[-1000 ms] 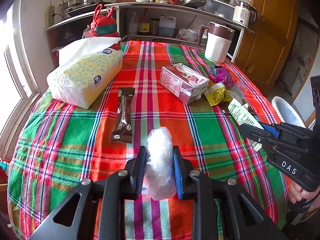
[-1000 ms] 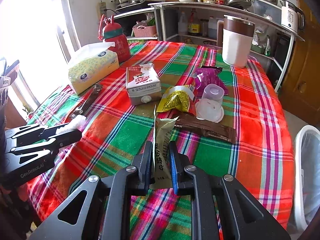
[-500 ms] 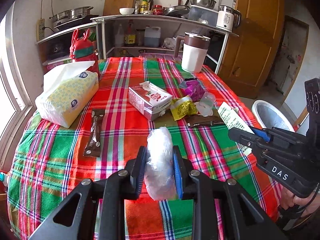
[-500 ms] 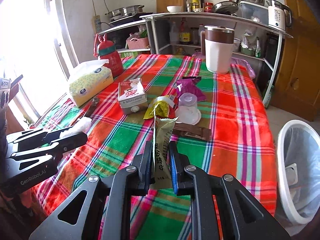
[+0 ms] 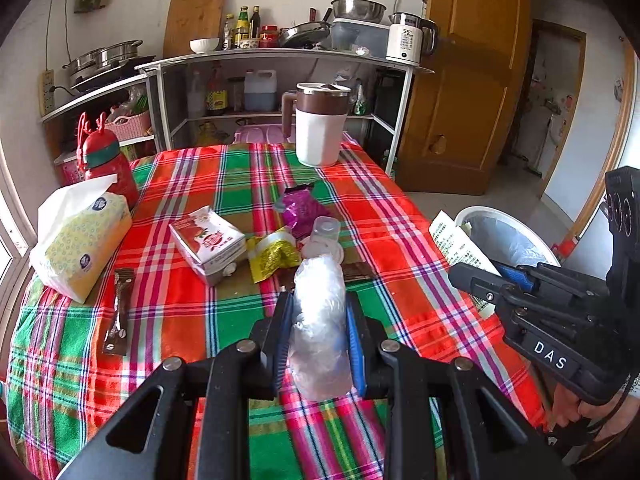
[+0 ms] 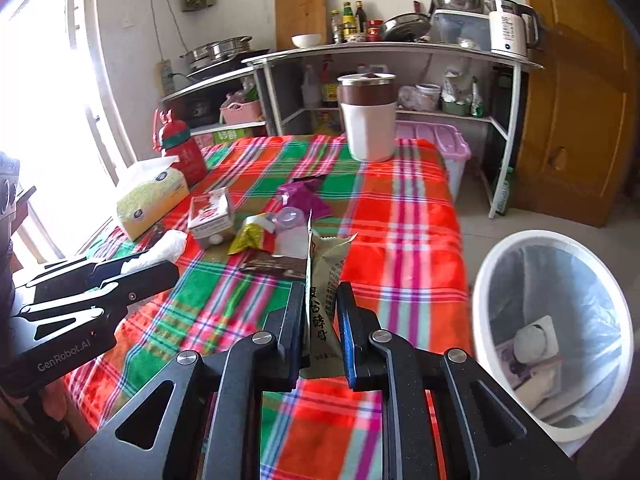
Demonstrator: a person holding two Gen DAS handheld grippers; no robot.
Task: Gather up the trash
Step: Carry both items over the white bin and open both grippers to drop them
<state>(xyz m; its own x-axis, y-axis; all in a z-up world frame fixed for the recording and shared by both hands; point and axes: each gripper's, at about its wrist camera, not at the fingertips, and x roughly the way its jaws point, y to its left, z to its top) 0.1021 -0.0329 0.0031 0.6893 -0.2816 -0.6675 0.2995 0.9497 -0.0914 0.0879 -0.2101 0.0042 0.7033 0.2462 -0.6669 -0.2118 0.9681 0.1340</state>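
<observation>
My left gripper [image 5: 319, 312] is shut on a crumpled clear plastic bag [image 5: 319, 320], held above the plaid table's near edge. My right gripper [image 6: 320, 300] is shut on a flat olive-green snack wrapper [image 6: 322, 288], held above the table's right side. The white bin [image 6: 548, 332] with a clear liner stands on the floor to the right; it also shows in the left wrist view [image 5: 504, 236]. On the table lie a red-white carton [image 5: 208, 244], a yellow wrapper [image 5: 272, 256], a purple wrapper [image 5: 302, 210], a clear cup [image 5: 324, 232] and a brown sachet [image 5: 120, 312].
A tissue pack [image 5: 80, 240], a red bottle [image 5: 104, 160] and a white-brown jug [image 5: 320, 124] stand on the plaid table [image 5: 180, 312]. Shelves with kitchenware [image 5: 280, 80] are behind. A wooden door [image 5: 472, 80] is at the right. The bin holds some trash [image 6: 532, 340].
Both grippers have pulled back and risen from the table with their trash still held. The view has swung right, and the bin has come more fully into sight.
</observation>
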